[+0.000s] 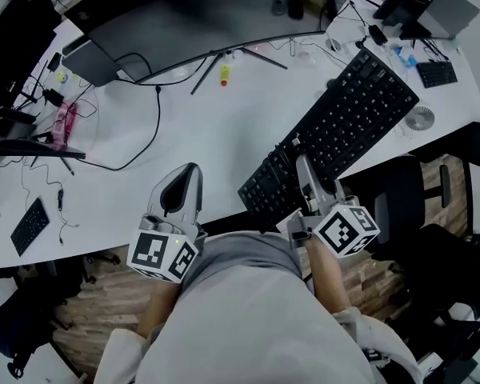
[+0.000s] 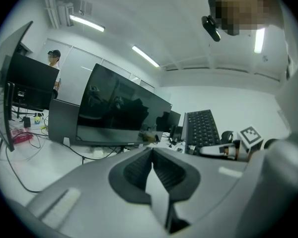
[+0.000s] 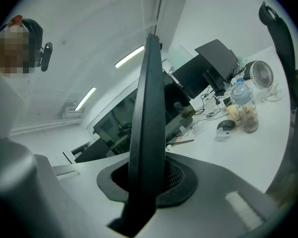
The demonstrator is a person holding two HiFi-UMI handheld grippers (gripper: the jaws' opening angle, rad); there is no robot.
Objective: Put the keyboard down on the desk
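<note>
A black keyboard [image 1: 336,130] hangs tilted over the white desk [image 1: 216,134], its near end by the desk's front edge. My right gripper [image 1: 302,174] is shut on its near long edge; in the right gripper view the keyboard [image 3: 149,133] stands edge-on between the pads. My left gripper [image 1: 182,189] rests over the desk's front edge to the left of the keyboard, shut with nothing in it. In the left gripper view its pads meet at the left gripper [image 2: 152,163], and the keyboard [image 2: 202,128] shows to the right.
A wide dark monitor [image 1: 168,22] stands at the back of the desk, with cables [image 1: 148,126] in front. A small fan [image 1: 420,118], a calculator [image 1: 437,74] and a bottle [image 3: 241,95] lie at the right. A second small keypad [image 1: 29,225] is at the left. An office chair [image 1: 416,190] stands right of me.
</note>
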